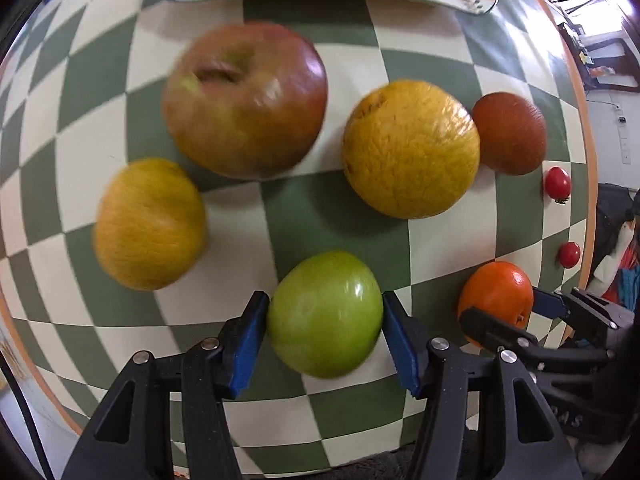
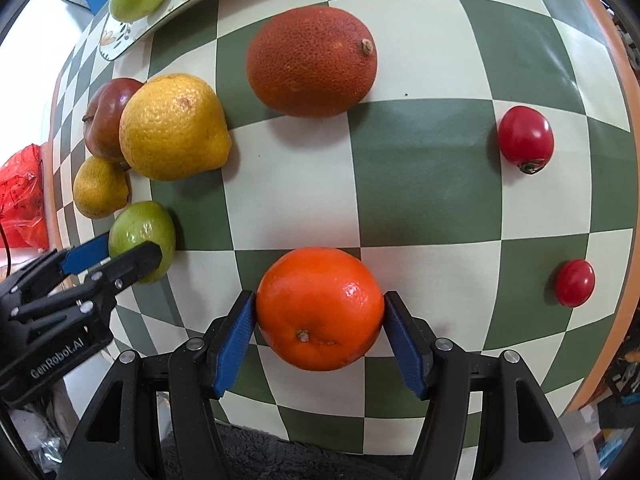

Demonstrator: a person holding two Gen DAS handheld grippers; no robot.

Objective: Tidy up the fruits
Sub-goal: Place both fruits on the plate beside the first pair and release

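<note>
We see the left gripper [image 1: 325, 320] clasping a green apple [image 1: 324, 314] and the right gripper [image 2: 320, 314] clasping an orange [image 2: 320, 308], both fruits resting on the checkered table [image 2: 420, 184].

Black tongs [image 1: 325, 330], blue pads [image 1: 247, 346]

Checkered tablecloth [image 2: 424, 184], red plastic bag [image 2: 22, 196] at left edge.
</note>
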